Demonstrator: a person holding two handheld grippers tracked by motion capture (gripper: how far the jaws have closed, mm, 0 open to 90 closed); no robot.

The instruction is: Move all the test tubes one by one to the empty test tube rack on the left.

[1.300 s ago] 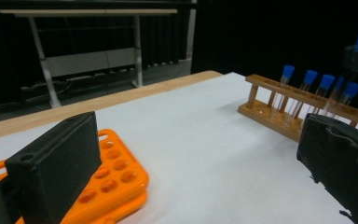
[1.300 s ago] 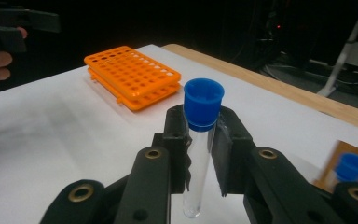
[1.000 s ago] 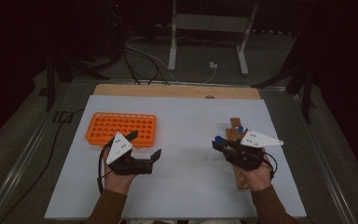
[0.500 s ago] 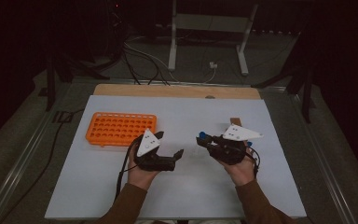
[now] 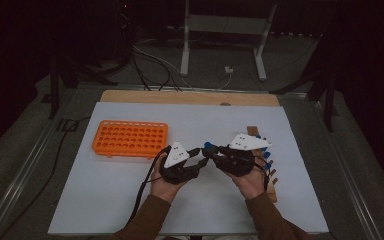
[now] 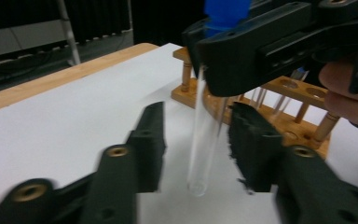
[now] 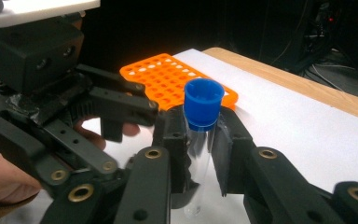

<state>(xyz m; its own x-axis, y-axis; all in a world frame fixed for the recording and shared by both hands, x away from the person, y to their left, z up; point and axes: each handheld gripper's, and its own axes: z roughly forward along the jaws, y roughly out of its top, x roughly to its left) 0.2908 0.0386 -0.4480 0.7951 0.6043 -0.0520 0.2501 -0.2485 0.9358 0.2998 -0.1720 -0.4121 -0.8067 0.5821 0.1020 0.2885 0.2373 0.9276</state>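
test tube with the blue cap is up off the white table mat, held in mid-air between the two hands near the middle of the table, right of the orange rack and left of the wooden rack.

starting at the left: a second ago the left gripper sat just below the orange rack with its jaws spread wide; since then it has crossed toward the middle and its jaws have just been closing. in the left gripper view the glass now hangs between them, a gap showing on each side, so they stand narrowed around the tube but not yet pressing on it.

moving right, the right gripper has come in from beside the wooden rack to meet it, jaws clamped on the tube just under the cap.

my reading is a hand-over: the left is about to take the lower glass, likely bound for the orange rack.

the tube's long axis stands close to upright, cap on top, rounded bottom pointing down at the mat, leaning only slightly in the left gripper view.
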